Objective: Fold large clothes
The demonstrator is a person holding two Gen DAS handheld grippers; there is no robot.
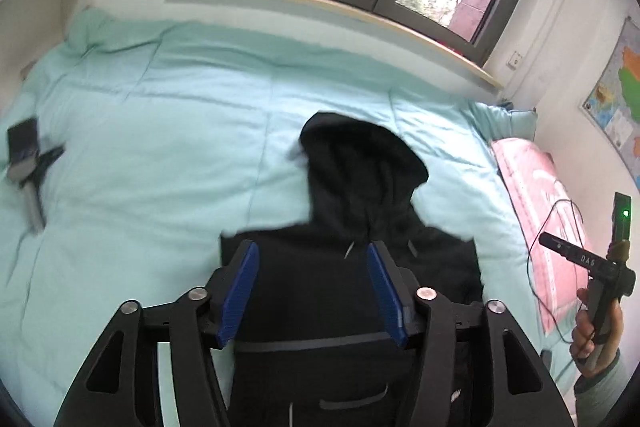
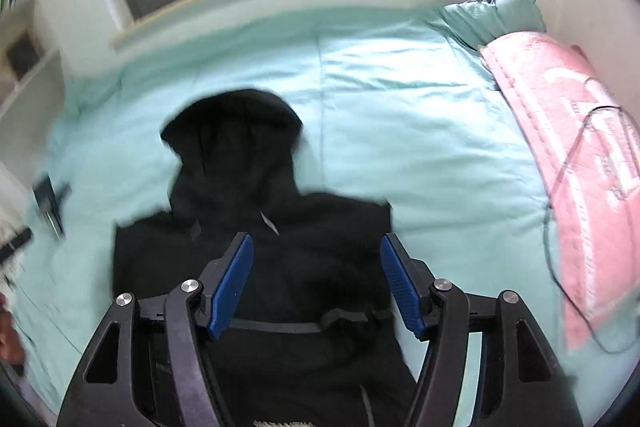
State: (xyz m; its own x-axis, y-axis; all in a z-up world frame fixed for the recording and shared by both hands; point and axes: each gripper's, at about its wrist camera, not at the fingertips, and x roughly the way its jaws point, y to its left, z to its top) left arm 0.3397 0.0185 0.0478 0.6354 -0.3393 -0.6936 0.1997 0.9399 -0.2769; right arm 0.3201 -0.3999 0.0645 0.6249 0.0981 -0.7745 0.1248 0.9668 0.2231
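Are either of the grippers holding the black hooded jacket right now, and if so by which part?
Nothing is held. The left gripper and right gripper both stand open above the black hooded jacket, which lies on the mint green quilt.

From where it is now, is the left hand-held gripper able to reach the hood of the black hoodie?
Probably yes. The left hand-held gripper is open and empty above the black hoodie, and nothing lies between it and the hood, which rests flat on the green bedspread.
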